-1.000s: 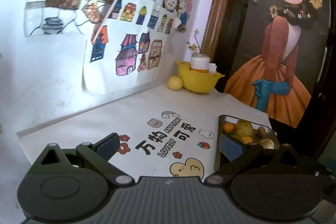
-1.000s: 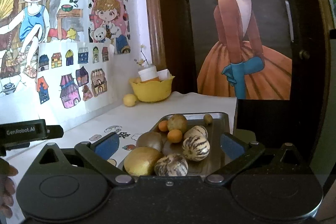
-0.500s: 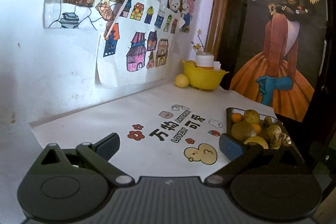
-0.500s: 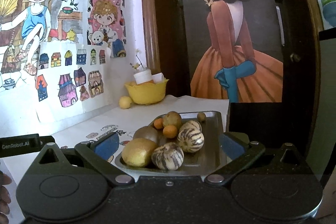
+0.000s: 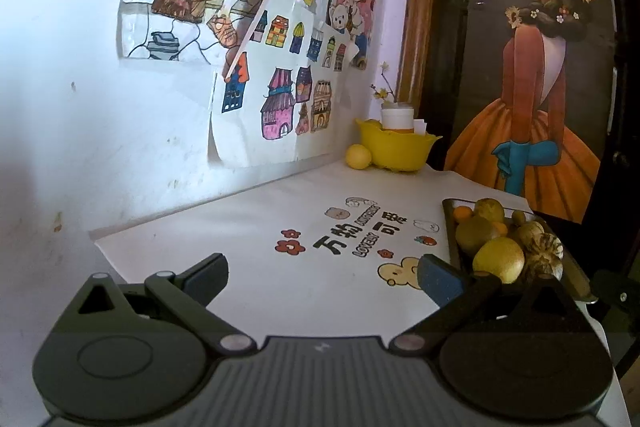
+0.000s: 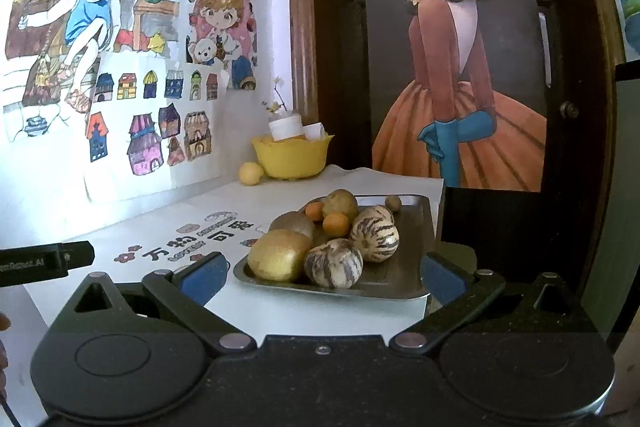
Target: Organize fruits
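A home, likely a child's or family room corner. Hand-coloured children's drawings are taped over the white wall at upper left, a large poster of a girl in an orange dress fills the upper right, and the table wears a cartoon-printed white cloth with a yellow bowl at centre.

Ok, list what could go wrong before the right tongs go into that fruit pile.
1. The fruits are heaped touching on the tray; lifting the front striped melon may send neighbours rolling.
2. The tray sits at the table's right edge, so a nudge could push it off.
3. The right tongs, open wide, might bump the yellow fruit.
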